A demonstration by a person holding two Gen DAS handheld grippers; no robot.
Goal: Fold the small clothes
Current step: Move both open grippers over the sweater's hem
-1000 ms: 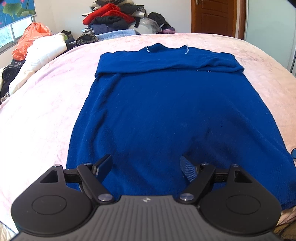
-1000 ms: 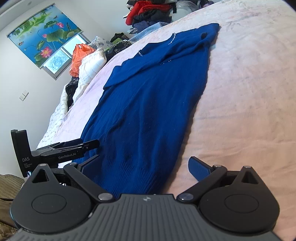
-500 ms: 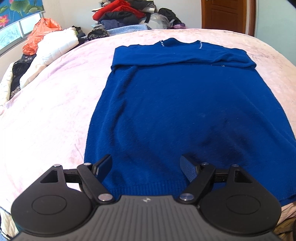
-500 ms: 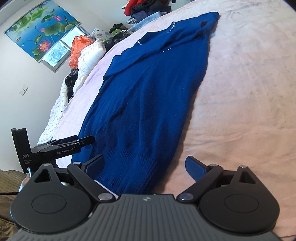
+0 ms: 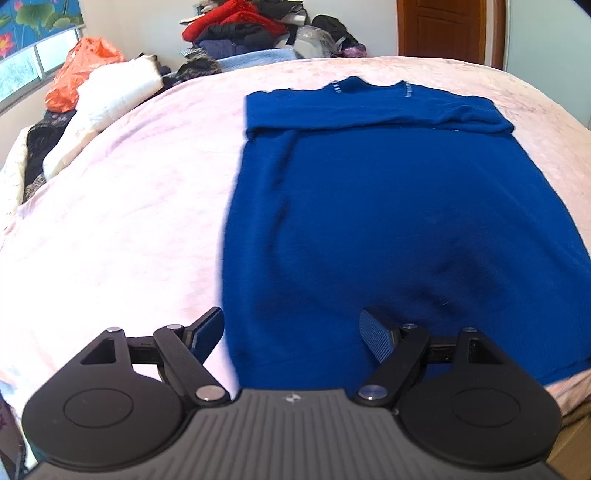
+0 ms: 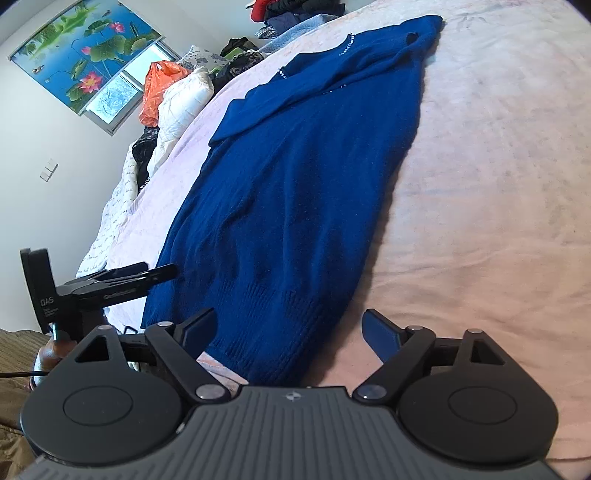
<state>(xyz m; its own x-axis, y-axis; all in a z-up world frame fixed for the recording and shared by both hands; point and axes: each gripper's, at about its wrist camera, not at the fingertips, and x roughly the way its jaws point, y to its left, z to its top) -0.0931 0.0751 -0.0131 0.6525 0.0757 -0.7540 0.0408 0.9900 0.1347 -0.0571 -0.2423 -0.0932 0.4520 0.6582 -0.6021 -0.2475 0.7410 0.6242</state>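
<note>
While its jaws stand wide apart, the left gripper (image 5: 293, 332) hovers over the near hem of the blue sweater (image 5: 388, 221), its left finger just off the garment's left edge above the pink bedspread (image 5: 110, 221) and its right finger over the knit. Nothing is pinched. Over on the other side, the right gripper (image 6: 288, 332) is spread just as wide, straddling the hem's right corner, with one finger over the bedspread. From that view the left gripper (image 6: 110, 284) shows near the hem's far corner. The sweater lies flat on the bed, sleeves folded across the chest, collar at the far end. Beyond it sit a heap of clothes (image 5: 236, 26), an orange bag (image 5: 85, 70) and a wooden door (image 5: 443, 29).
</note>
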